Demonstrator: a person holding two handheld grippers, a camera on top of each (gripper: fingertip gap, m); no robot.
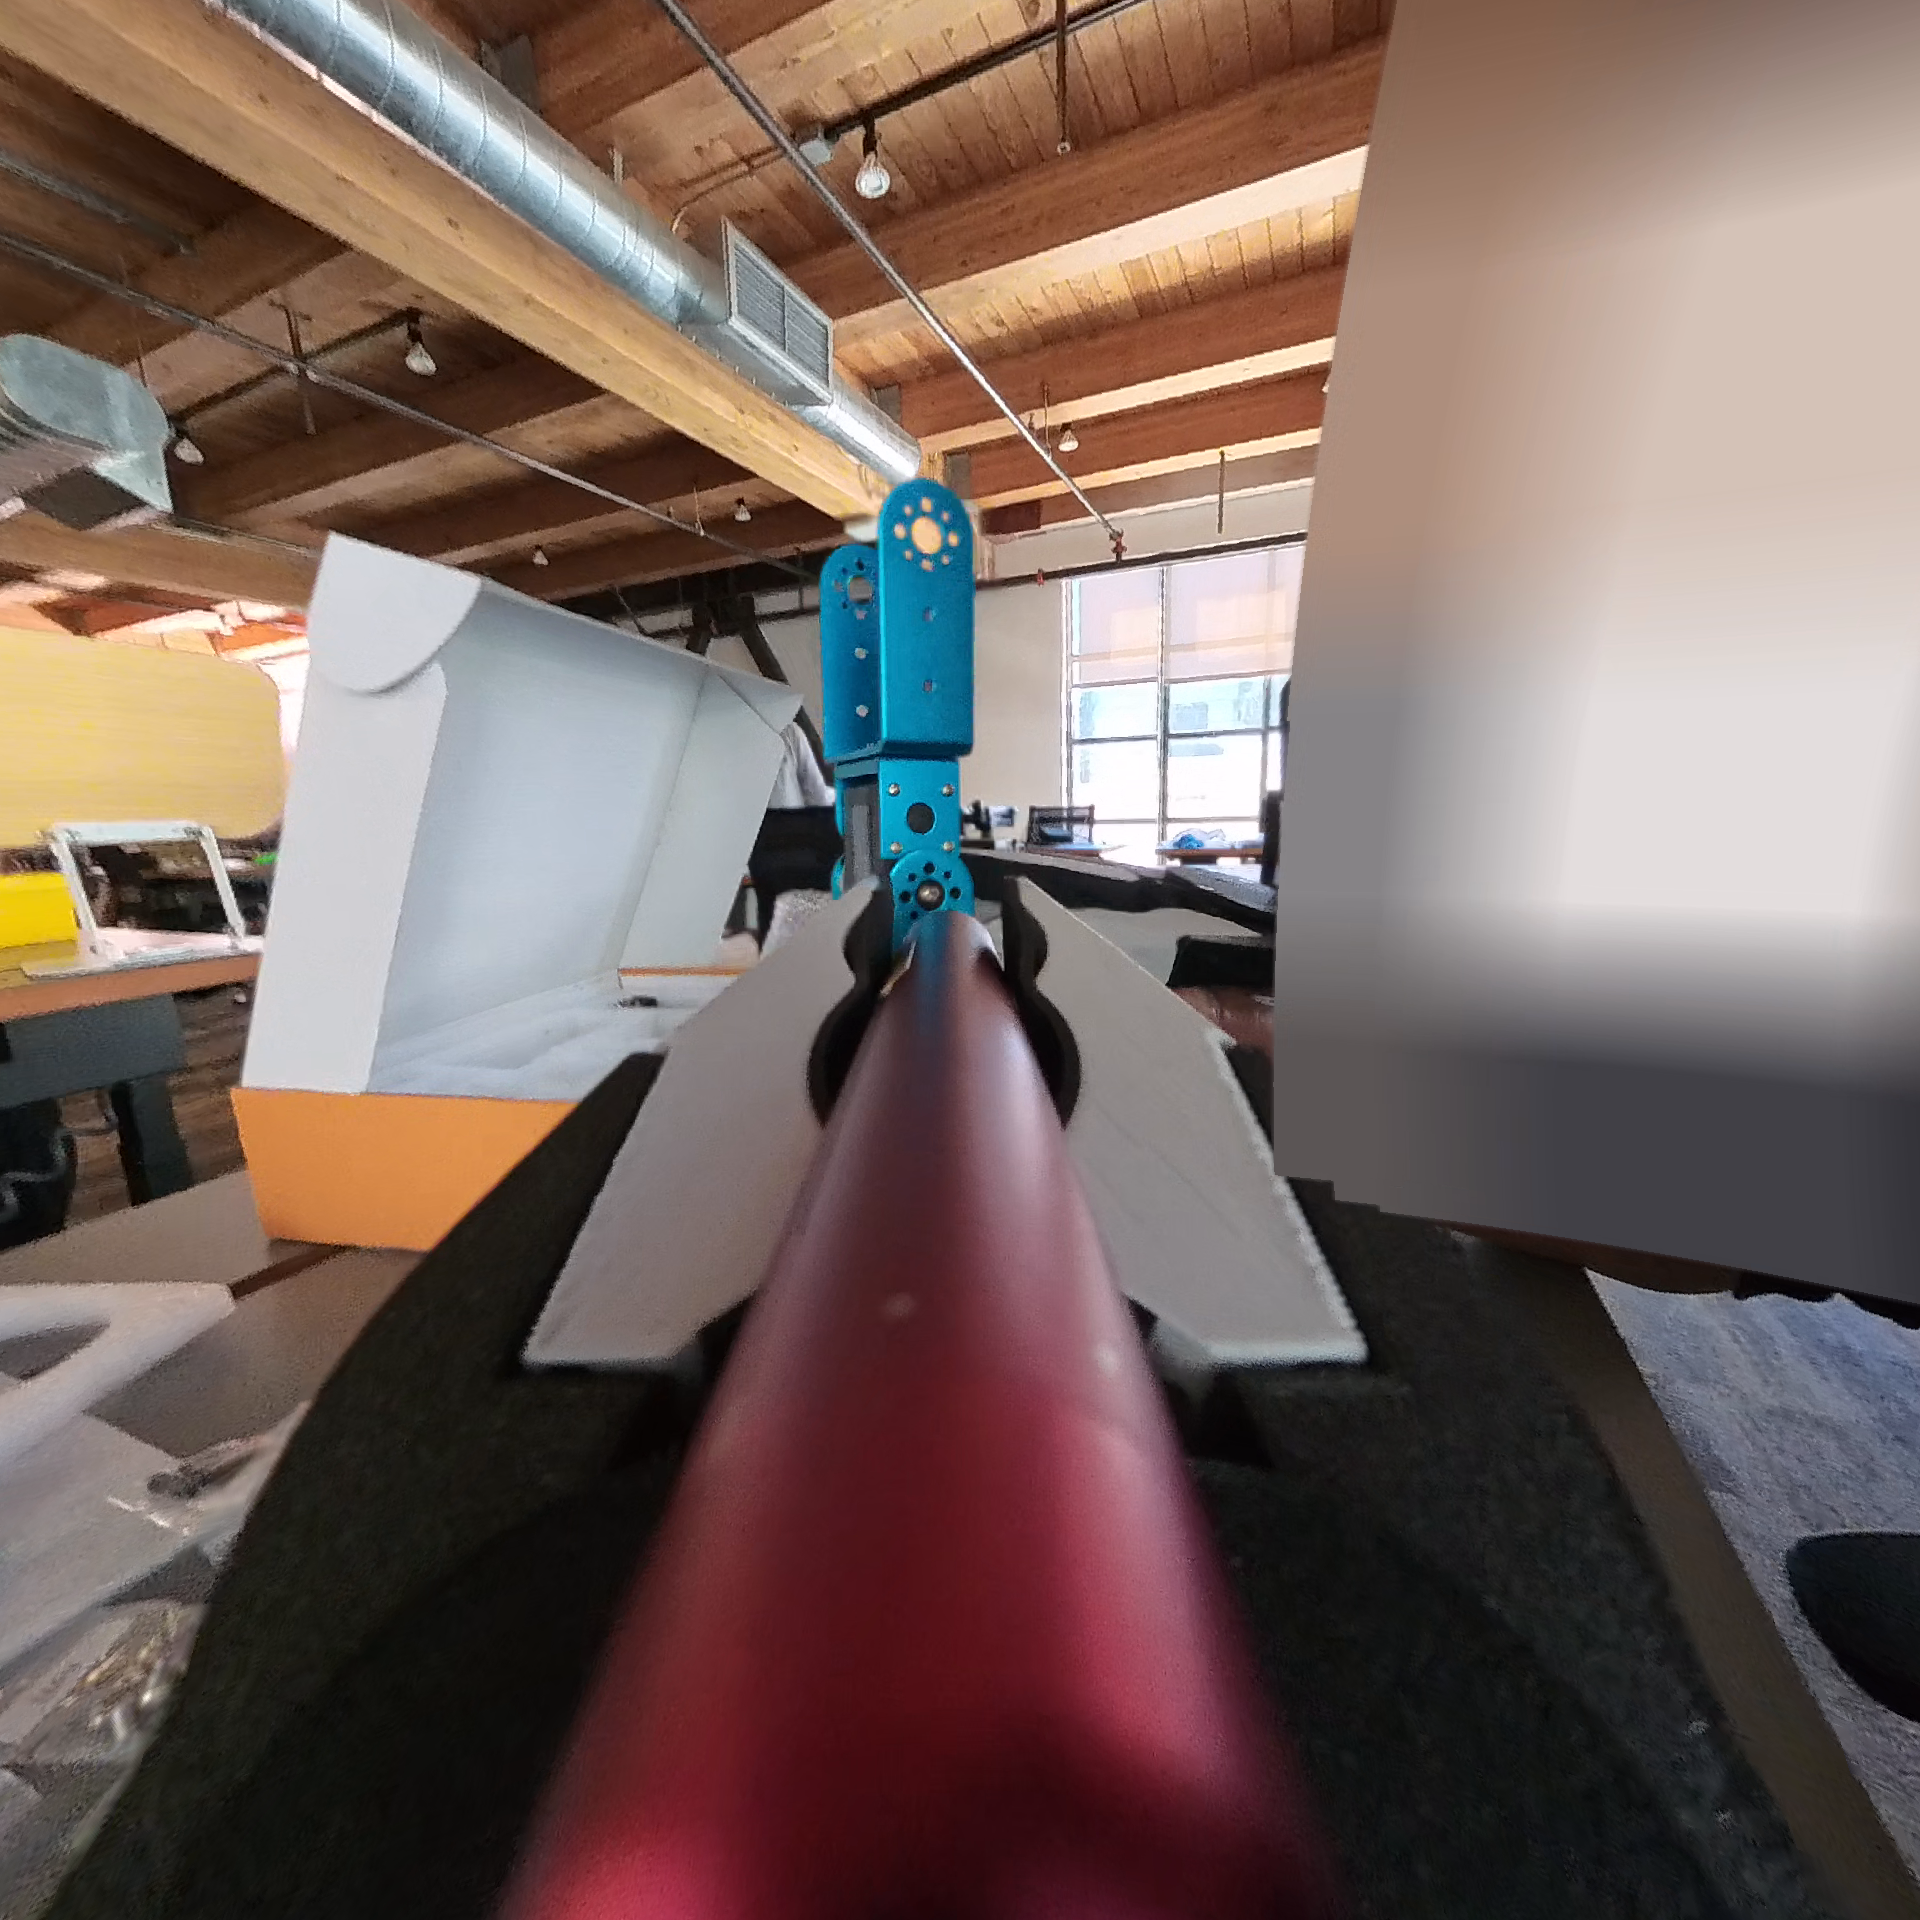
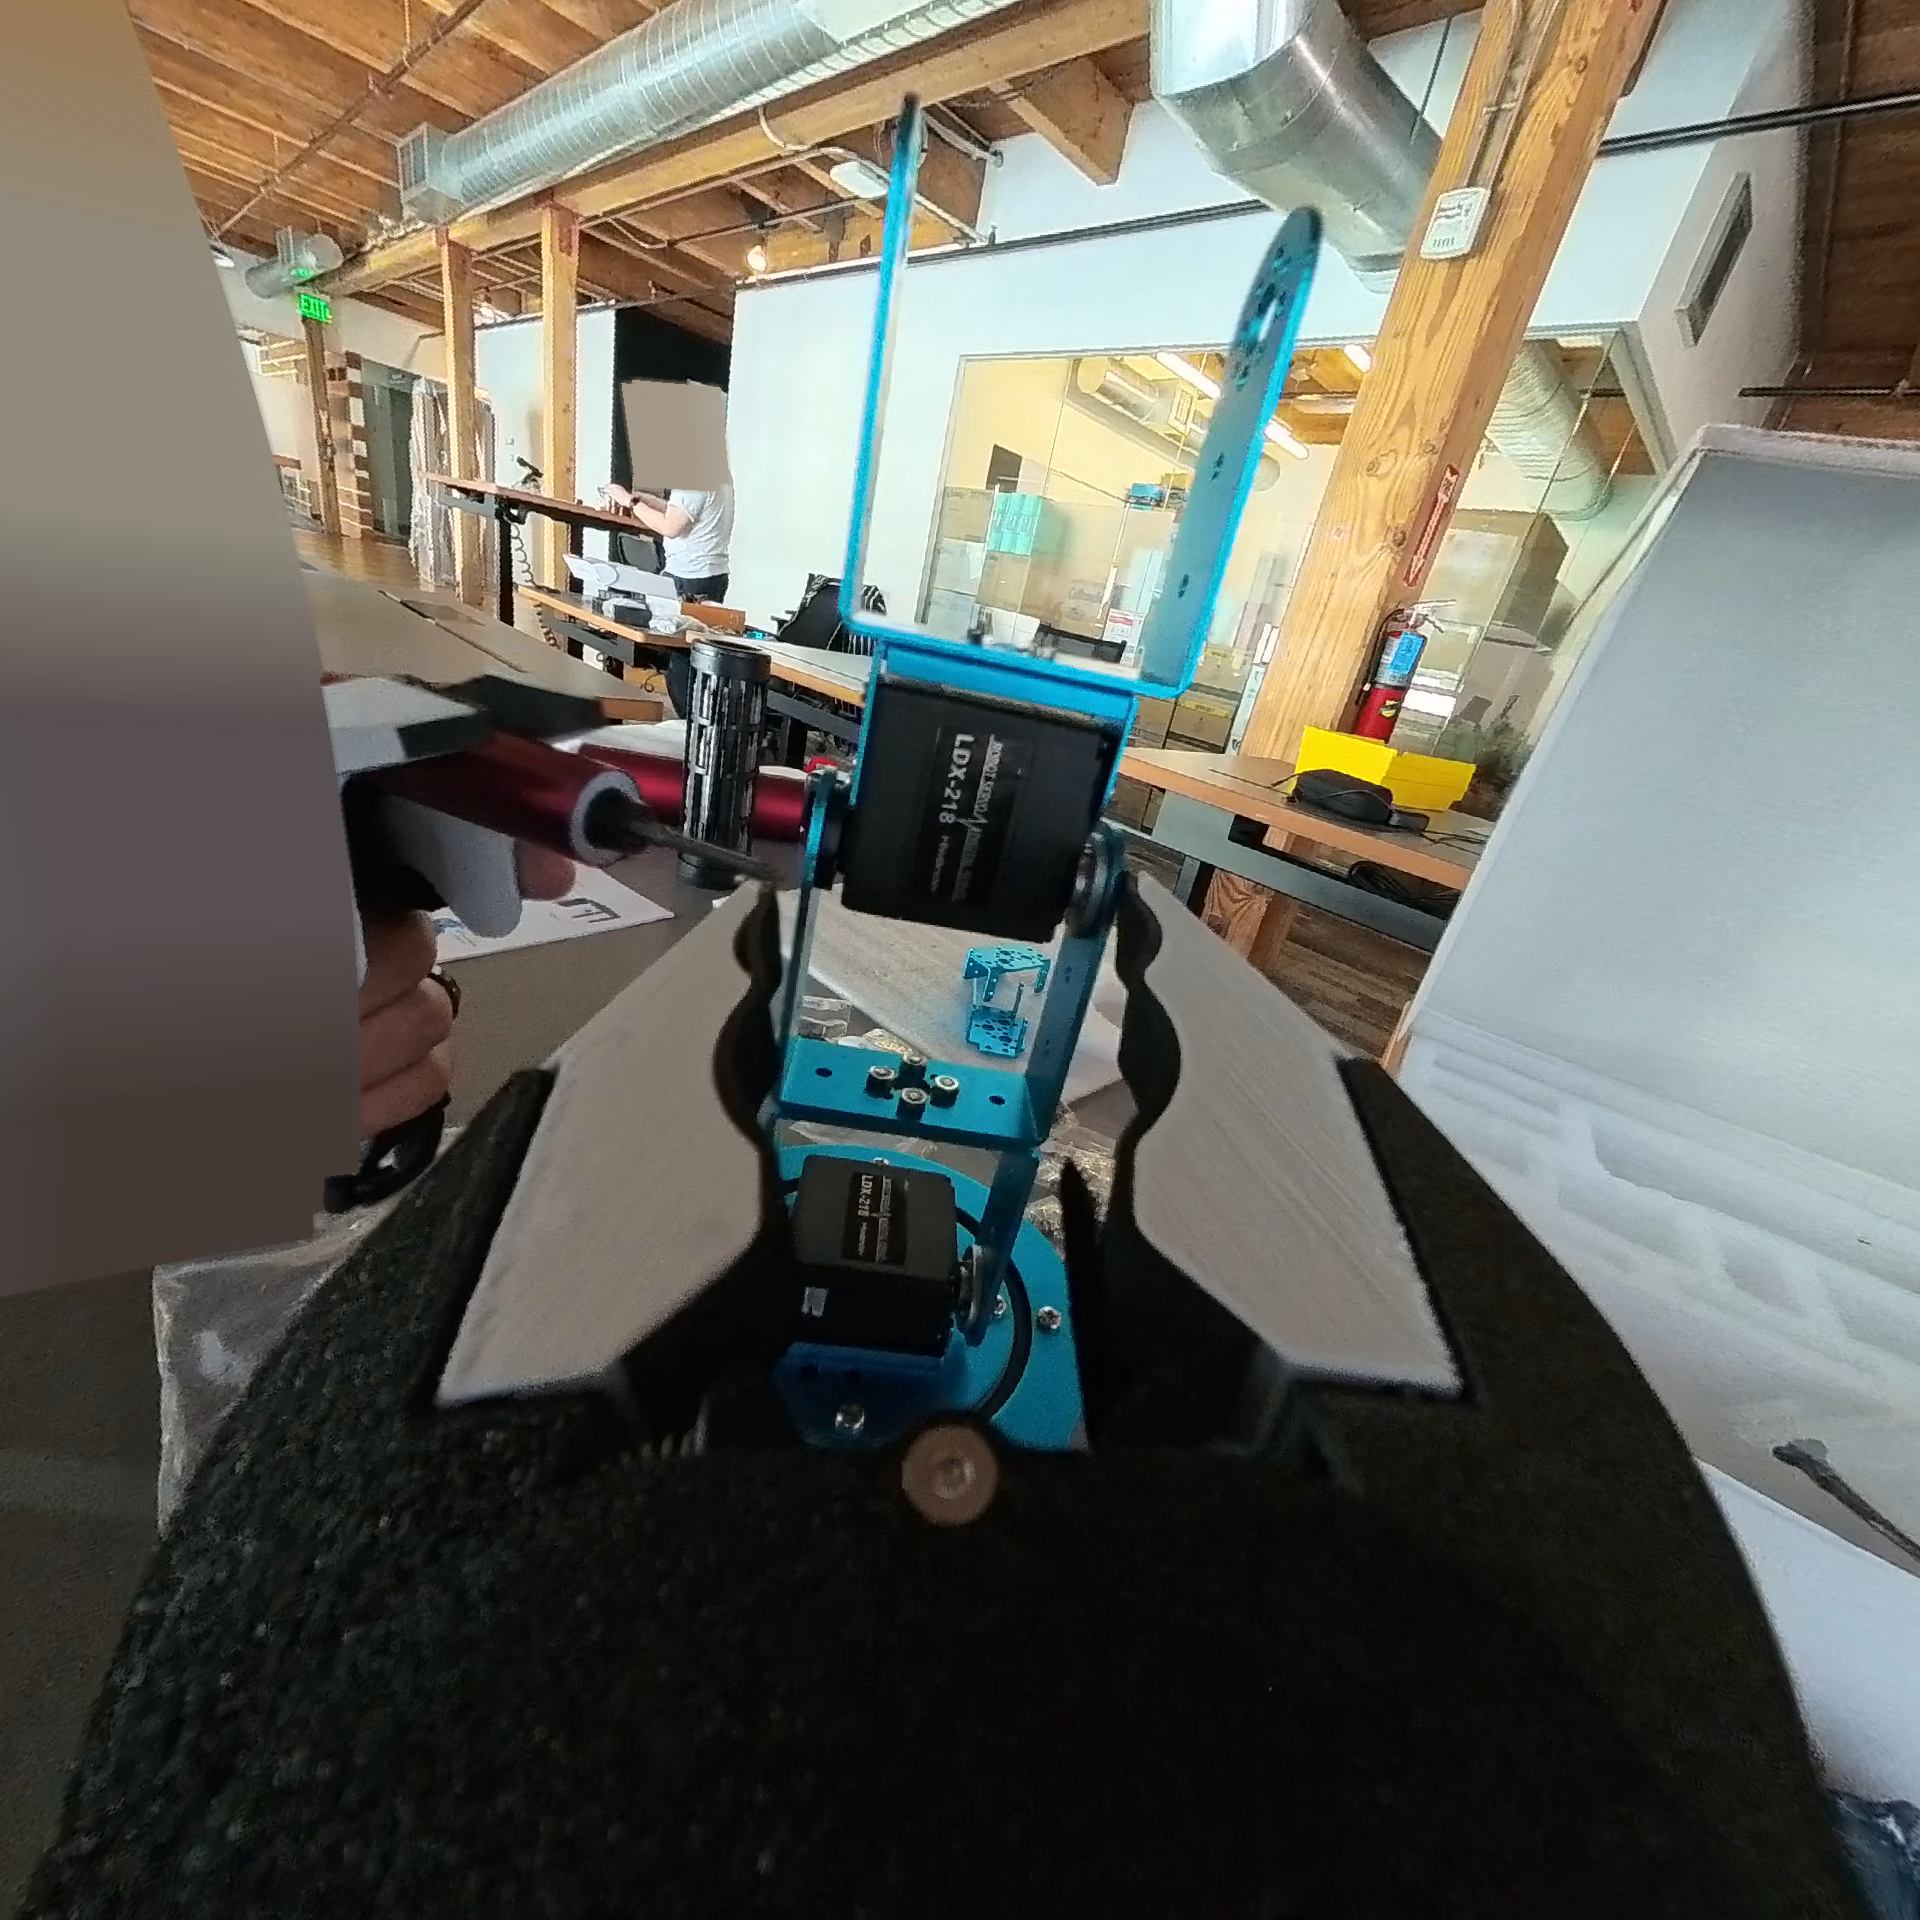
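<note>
My left gripper [image 1: 935, 920] is shut on a red-handled screwdriver [image 1: 935, 1351] that runs forward between its fingers. The screwdriver's tip meets a round joint plate low on an upright blue metal robot arm [image 1: 920, 665]. In the right wrist view, my right gripper [image 2: 940, 966] is shut on the arm's lower blue bracket [image 2: 914, 1091], one finger on each side. Black servos [image 2: 977, 810] sit in the brackets above a round blue base [image 2: 1029, 1340]. The screwdriver [image 2: 520, 790] comes in from the left, its bit against the bracket's side near the upper servo.
An open white box with an orange base [image 1: 395, 1164] stands to the left. White foam packing [image 2: 1662, 1122] lies to the right. A black cylinder [image 2: 722, 758], a small loose blue bracket [image 2: 997, 1003] and plastic bags [image 1: 94, 1507] lie on the table. A person [image 2: 698, 540] stands far off.
</note>
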